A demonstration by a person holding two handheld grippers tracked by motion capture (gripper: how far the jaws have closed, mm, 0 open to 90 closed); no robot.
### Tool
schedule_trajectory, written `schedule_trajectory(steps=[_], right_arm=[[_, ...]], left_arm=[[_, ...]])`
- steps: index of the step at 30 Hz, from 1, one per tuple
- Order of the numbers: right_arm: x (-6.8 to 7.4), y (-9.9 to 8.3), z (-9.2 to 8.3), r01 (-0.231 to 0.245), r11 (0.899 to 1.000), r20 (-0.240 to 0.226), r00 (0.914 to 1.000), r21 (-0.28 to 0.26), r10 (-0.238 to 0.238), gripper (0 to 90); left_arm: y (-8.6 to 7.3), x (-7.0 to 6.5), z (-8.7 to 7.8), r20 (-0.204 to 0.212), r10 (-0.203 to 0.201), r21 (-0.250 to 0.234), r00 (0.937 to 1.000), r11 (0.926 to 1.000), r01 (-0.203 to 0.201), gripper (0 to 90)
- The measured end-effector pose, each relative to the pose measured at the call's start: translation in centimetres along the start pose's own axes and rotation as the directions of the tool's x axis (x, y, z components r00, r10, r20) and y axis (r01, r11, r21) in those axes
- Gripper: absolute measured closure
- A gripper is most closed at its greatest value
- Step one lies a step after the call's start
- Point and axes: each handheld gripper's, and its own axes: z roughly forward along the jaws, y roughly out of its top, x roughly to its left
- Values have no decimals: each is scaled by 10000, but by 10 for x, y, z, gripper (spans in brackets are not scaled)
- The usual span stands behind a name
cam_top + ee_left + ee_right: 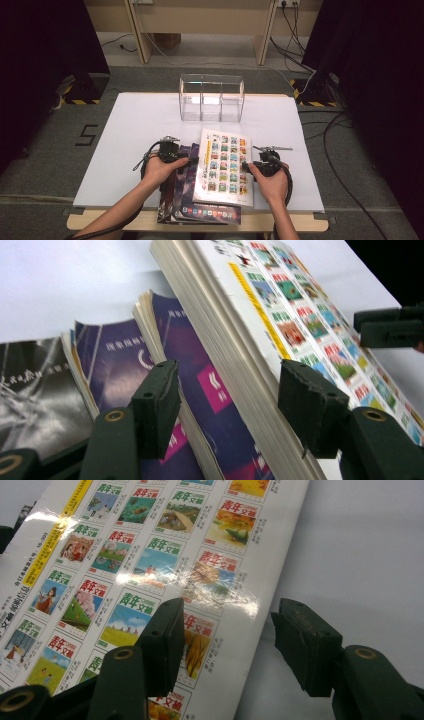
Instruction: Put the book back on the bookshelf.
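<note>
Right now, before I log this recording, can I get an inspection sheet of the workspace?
Surface: white board on a table.
Job's things: white magazine, its left edge raised, atop purple magazines; a dark magazine beside them.
Clutter: clear three-slot organizer, looks empty.
Grippers: left hand-held gripper open astride the white magazine's edge; right hand-held gripper open at its opposite edge.
Cables: one trails from each gripper; more on the floor.
Surroundings: dark curtains, wooden frame.
</note>
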Motion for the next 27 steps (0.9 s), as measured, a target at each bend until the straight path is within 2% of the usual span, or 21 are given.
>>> schedule_trajectory(steps=[2, 6, 8, 9, 11, 15, 19, 22, 24, 25, 27], right_arm=[[0, 1, 1, -60, 10000, -104, 9999, 20, 60, 456], [-1, 4, 4, -176, 9997, -269, 9995, 159, 180, 431], [-2, 5, 5, -311, 9993, -360, 9988, 211, 319, 424], [-2, 6, 6, -363, 9991, -377, 9986, 216, 371, 420], [-2, 6, 7, -486, 9985, -402, 9980, 260, 496, 410], [-4, 6, 8, -601, 9979, -511, 9968, 239, 612, 400], [-4, 7, 9, -679, 9973, -540, 9961, 292, 694, 391], [-3, 6, 9, -617, 9980, -535, 9966, 160, 624, 391], [-4, 5, 10, -529, 9986, -548, 9971, 88, 533, 392], [-3, 4, 9, -587, 9982, -524, 9969, 77, 590, 392], [-3, 4, 10, -556, 9984, -515, 9971, 17, 557, 392]], left_arm=[[5, 0, -1, 53, -316, -116, 9995, 9994, 317, 404], [16, -7, -11, 122, -143, -362, 9998, 9992, 147, 401], [22, -11, -12, -5, 43, -575, 10000, 9983, -44, 399], [24, -13, -10, -16, 122, -375, 9999, 9992, -122, 399], [25, -13, -1, 80, -76, -83, 9999, 9999, 77, 392], [26, -15, 10, 51, -79, 179, 10000, 9998, 78, 386], [24, -15, 23, 0, -264, 592, 9997, 9979, 263, 378], [21, -14, 29, -39, -405, 746, 9992, 9964, 407, 377], [19, -13, 33, 148, -870, 687, 9961, 9939, 858, 383], [19, -13, 34, 160, -964, 677, 9952, 9932, 951, 387], [19, -14, 34, 50, -927, 728, 9957, 9931, 921, 399]])
